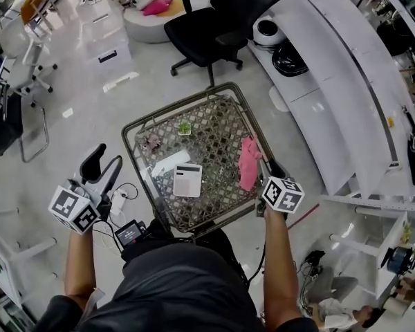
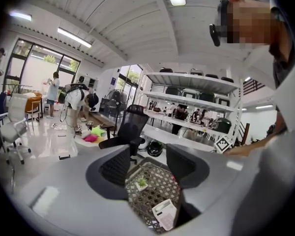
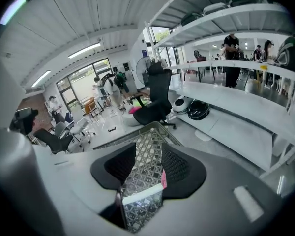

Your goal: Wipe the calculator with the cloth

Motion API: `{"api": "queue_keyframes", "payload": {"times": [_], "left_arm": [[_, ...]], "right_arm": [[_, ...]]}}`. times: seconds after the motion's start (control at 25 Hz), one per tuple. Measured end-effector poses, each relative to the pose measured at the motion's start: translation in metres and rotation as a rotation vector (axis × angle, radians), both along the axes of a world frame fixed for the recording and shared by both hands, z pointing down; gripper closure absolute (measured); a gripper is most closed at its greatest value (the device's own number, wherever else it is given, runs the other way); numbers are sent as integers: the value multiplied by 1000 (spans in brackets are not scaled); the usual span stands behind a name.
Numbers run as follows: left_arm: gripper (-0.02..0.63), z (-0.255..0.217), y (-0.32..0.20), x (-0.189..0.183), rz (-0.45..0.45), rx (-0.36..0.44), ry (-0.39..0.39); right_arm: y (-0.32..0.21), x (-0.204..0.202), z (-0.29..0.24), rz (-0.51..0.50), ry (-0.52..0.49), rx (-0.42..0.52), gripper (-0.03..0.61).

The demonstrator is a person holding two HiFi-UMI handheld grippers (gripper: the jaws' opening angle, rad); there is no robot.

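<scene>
We judge the task barely begun; the calculator [image 1: 187, 180] lies face up near the front middle of the mesh table [image 1: 243, 106], partly on a white sheet [image 1: 164, 164], and nothing touches it; the pink cloth [image 1: 249, 162] lies bunched along the table's right side, apart from the calculator and not yet picked up; the right gripper [image 3: 148, 161] hovers just beside the cloth's near end with its jaws apart and nothing clamped between them, only the mesh and a sliver of pink showing at the inner edge of one jaw; whether a jaw already brushes the cloth we cannot tell; the left gripper [image 2: 148, 154] hangs off the table's left front corner, released and empty, with the table and calculator visible through the gap between its jaws; a small potted plant [image 1: 185, 128] sits at the far side, clear of the work; so in our reading no wiping is done; what is left is all of it: closing on the cloth, carrying it over to the calculator, and rubbing it across the keys and display, perhaps with the left gripper steadying the calculator
</scene>
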State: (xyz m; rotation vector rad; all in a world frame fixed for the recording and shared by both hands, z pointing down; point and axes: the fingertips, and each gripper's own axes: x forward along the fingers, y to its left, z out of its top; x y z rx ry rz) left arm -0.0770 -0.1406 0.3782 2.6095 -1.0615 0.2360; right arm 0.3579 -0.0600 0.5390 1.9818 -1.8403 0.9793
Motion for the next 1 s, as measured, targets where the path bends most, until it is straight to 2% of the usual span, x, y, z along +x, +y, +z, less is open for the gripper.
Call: {"api": "queue_keyframes", "payload": {"times": [0.4, 0.68, 1.0], "left_arm": [[365, 37, 6, 1, -47, -71, -45], [365, 61, 10, 0, -56, -121, -63], [366, 71, 13, 1, -50, -150, -75]], "right_arm": [[-26, 17, 121, -19, -27, -194, 414], [-30, 18, 177, -25, -38, -302, 407], [-21, 22, 231, -59, -25, -437, 370]]}}
